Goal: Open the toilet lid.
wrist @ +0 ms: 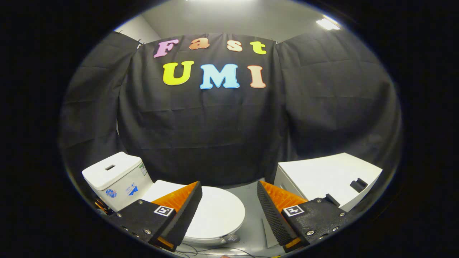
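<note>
Gripper (229, 190): fingers spread wide, holding nothing. Toilet lid (218, 213): closed, just ahead of the fingers. Tank (116, 177) behind lid; white cabinet (330, 179) beside toilet.

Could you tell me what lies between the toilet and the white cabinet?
Bare grey floor, seen in the gripper view; the open tongs hover above the closed toilet lid and white cabinet.
</note>
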`<state>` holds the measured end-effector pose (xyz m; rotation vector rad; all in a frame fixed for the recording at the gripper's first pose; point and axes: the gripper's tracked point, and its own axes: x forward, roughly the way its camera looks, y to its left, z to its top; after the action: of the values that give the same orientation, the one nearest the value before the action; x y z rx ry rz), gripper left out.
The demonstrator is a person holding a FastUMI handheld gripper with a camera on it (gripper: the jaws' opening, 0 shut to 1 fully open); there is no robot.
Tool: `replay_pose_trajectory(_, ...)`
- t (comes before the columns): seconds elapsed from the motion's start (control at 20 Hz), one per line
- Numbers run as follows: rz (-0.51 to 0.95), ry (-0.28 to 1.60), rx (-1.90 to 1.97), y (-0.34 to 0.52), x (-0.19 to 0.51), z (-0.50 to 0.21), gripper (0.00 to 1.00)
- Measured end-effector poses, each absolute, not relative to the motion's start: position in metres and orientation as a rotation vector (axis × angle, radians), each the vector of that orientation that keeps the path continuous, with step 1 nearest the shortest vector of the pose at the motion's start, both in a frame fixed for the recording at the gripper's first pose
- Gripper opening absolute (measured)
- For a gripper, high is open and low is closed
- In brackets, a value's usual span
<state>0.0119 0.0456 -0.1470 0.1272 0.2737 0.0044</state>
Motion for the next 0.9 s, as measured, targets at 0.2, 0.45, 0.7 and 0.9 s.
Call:
replay_pose_trajectory(0.2, 0.036, 0.368, 0.367, 0.062, 0.000, -0.180, 0.95)
replay_pose_trajectory(0.45, -0.006, 0.441, 0.493, 0.054, -0.009, -0.209, 0.96)
replay_pose_trajectory(0.7, -0.008, 0.554, 0.562, 0.057, -0.032, -0.257, 0.96)
replay_pose_trajectory(0.9, -0.034, 0.617, 0.671, 0.060, -0.045, -0.286, 0.95)
